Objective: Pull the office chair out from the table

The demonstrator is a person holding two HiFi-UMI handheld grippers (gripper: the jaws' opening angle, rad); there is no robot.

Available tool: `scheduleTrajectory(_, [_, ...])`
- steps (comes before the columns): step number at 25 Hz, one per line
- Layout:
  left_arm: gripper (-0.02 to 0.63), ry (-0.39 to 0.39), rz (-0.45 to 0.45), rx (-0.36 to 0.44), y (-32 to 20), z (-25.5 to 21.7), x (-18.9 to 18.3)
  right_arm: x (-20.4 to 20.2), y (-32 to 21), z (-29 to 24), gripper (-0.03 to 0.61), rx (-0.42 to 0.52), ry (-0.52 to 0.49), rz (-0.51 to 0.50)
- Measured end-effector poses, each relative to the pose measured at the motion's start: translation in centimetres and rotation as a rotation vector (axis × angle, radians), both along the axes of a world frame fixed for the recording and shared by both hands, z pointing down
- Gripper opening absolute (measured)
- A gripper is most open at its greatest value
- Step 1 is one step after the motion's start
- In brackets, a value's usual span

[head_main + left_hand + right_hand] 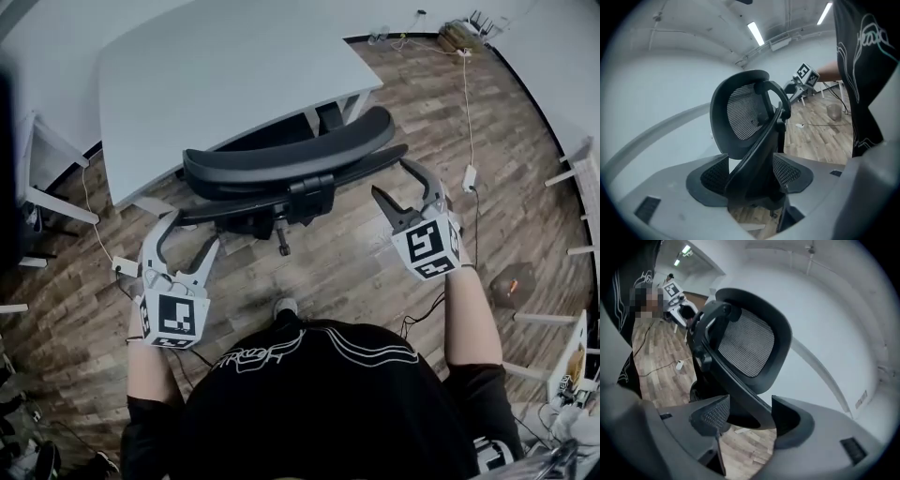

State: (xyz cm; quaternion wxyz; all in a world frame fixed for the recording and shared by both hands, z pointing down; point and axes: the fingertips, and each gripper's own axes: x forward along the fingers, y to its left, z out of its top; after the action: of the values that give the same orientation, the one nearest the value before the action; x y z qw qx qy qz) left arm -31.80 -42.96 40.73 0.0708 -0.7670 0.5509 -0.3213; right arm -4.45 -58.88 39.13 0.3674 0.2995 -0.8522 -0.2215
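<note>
Two grippers: the left gripper (192, 232) and the right gripper (390, 178), with two fingers each, four in all. Two cubes: one marker cube (174, 317) behind the left fingers and one marker cube (431, 247) behind the right fingers. One person (319, 403) holds both. One office chair (291, 169) stands just ahead of the fingertips, with one bar of its back frame between each pair. One table (206, 66) lies beyond the chair. On the floor (337, 262), one white plug block (469, 178) lies near the right fingers, and one brown rounded object (513, 283) sits well out to their side.

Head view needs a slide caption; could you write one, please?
Open left tongs and right tongs flank the office chair at the table.
</note>
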Motion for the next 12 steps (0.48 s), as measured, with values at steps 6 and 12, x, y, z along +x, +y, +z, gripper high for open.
scheduleTrajectory(6, [0.272,-0.144,0.108,-0.044,-1.5,1.7,0.0,0.2,-2.6,1.8,0.281,0.078,0.175,-0.029])
scheduleTrajectory(12, [0.272,-0.182,0.136,-0.06,-2.2,2.3,-0.5,0.1,-4.0,3.2,0.281,0.136,0.33,-0.066])
